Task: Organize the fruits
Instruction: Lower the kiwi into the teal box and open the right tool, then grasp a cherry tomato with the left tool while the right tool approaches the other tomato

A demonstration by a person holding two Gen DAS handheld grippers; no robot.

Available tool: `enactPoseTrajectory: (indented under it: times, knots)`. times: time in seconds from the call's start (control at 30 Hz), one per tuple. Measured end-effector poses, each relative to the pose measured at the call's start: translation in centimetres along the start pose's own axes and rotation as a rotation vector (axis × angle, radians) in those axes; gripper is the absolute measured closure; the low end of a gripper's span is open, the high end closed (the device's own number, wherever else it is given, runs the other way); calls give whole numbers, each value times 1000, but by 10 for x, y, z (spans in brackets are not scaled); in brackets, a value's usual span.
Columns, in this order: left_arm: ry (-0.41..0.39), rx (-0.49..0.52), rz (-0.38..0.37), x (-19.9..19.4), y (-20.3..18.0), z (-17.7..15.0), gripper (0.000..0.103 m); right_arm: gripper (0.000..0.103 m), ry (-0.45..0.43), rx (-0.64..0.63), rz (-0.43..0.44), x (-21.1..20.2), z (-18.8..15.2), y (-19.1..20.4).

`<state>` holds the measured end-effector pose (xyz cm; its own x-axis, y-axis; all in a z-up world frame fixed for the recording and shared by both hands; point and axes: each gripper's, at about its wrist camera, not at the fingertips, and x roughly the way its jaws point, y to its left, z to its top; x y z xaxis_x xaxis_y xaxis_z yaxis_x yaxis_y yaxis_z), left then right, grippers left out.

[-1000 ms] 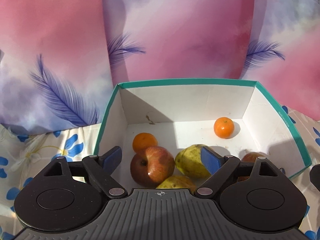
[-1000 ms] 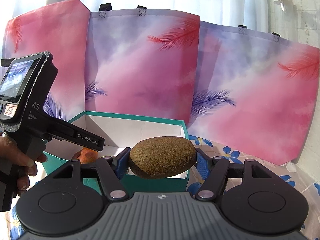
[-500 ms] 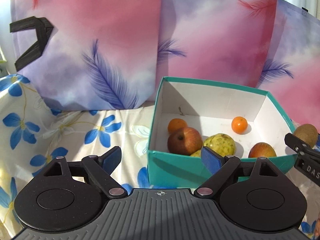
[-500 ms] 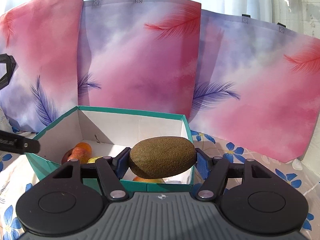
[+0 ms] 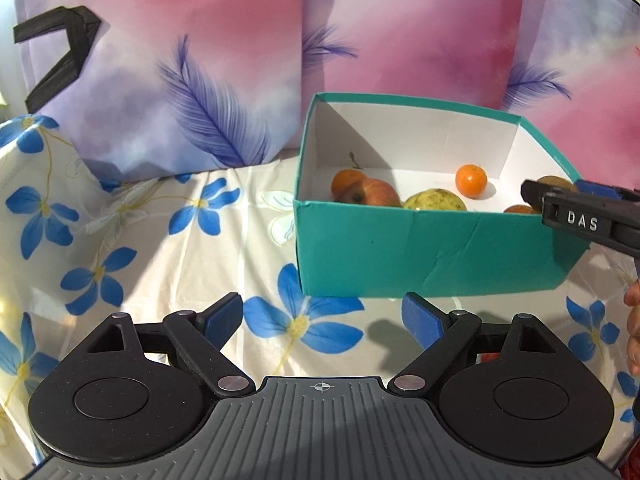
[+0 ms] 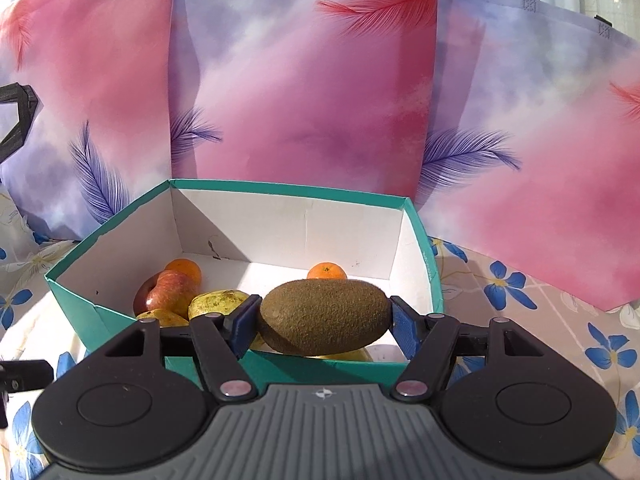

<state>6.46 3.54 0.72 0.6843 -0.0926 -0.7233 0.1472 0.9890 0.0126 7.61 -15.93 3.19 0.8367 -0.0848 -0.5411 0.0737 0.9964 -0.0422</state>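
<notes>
Right wrist view: the kiwi is brown, fuzzy and oval, and it lies crosswise in the lower middle of the frame. The right claw is clenched on it, one blue pad pressing each end, so the fruit fills the whole gap between the fingers. The kiwi hangs over the near wall of the teal box, which has white inner walls and takes the middle of the frame. Inside the box, at the left, a red apple touches an orange behind it, and two yellow-green pears lie just beside the apple. A second small orange sits near the back wall, partly hidden behind the kiwi.

In the left wrist view, the left claw is released: its blue pads stand wide apart at the bottom of the frame and hold nothing, with only the flowered cloth of the table between them. The same box stands at the middle right, well apart from this claw. At the right edge, the kiwi shows a little behind a black finger of the right claw. Pink and violet feather-print bags stand behind the box.
</notes>
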Motion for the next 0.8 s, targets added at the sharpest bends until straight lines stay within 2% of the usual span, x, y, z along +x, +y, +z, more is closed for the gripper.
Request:
enactPoseTrajectory:
  times: [0.1,0.17,0.33,0.53,0.67,0.8]
  knots:
    - [7,29,-13,2,-8,-7,12,33,-56,-20,-7,-14,5,2]
    - [13,45,-31,3,-13,-13,12,25,-104,-26,-15,-28,7,2]
    - [23,109,-84,10,-30,-31,12,15,-216,-24,7,-73,-6,-2]
    - [62,146,-139,24,-43,-50,14,13,-152,-93,23,-91,-42,2]
    - [82,175,-166,32,-53,-58,23,13,-102,-79,12,-91,-52,1]
    - [78,189,-185,37,-60,-62,27,13,-92,-60,-5,-94,-56,-5]
